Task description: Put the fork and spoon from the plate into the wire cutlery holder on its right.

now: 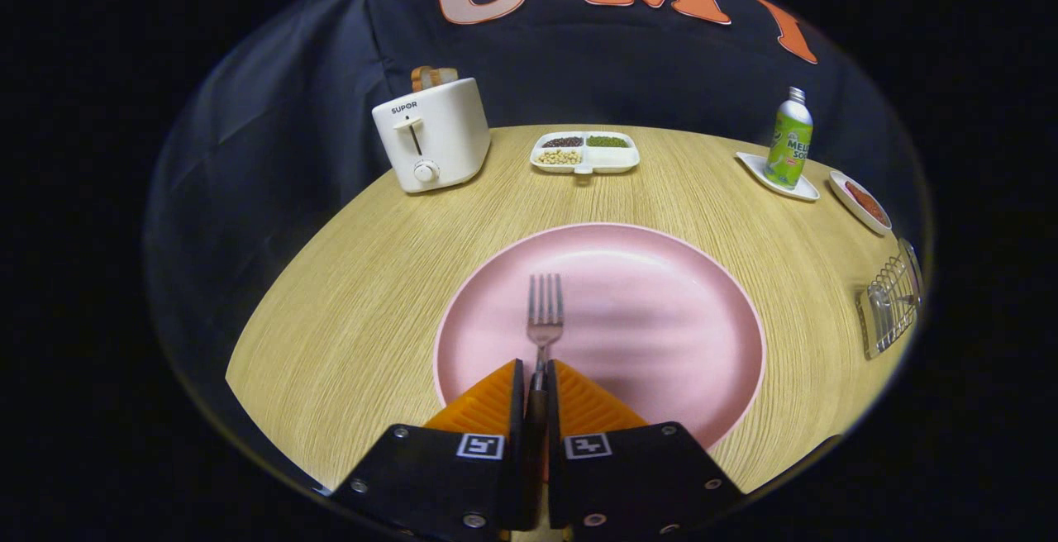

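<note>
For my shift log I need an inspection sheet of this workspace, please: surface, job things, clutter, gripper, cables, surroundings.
Surface: round wooden table.
Job things: fork on pink plate, handle between the fingers; wire cutlery holder to the plate's right; spoon not made out.
Clutter: toaster, divided tray, green bottle on a small dish, red-filled dish.
Gripper: gripper shut on the fork handle.
Cables: nothing seen.
Surroundings: black cloth wall.

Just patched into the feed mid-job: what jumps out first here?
The fork stands out first, its handle clamped between the gripper's closed jaws, tines pointing ahead over the big pink plate. Off to the plate's right sits the wire cutlery holder; a white toaster stands beyond on the left.
</note>
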`<state>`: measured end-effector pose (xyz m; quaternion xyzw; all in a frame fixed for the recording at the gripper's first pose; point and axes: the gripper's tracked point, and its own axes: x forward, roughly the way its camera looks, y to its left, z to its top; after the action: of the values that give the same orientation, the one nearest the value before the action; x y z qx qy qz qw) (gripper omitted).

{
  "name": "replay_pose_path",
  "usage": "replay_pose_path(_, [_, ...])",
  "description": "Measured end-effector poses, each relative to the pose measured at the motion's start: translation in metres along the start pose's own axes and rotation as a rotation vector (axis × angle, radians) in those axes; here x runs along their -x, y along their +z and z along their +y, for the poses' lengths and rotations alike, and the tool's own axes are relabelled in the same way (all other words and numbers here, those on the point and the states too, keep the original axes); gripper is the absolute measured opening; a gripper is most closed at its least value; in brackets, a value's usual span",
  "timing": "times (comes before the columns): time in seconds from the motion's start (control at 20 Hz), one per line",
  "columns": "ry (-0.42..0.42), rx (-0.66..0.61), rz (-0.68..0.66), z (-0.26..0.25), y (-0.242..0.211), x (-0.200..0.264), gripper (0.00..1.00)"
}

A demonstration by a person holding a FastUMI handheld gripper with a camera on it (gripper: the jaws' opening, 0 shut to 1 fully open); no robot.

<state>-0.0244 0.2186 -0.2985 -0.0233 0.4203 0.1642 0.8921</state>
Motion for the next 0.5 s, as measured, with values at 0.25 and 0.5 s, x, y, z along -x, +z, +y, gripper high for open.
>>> replay_pose_path(0.25, [0.009,0.007,-0.028,-0.008,0.014,0.011,0.05])
replay_pose_path(0.5, [0.016,0.062,-0.039,-0.035,0.031,0.038,0.05])
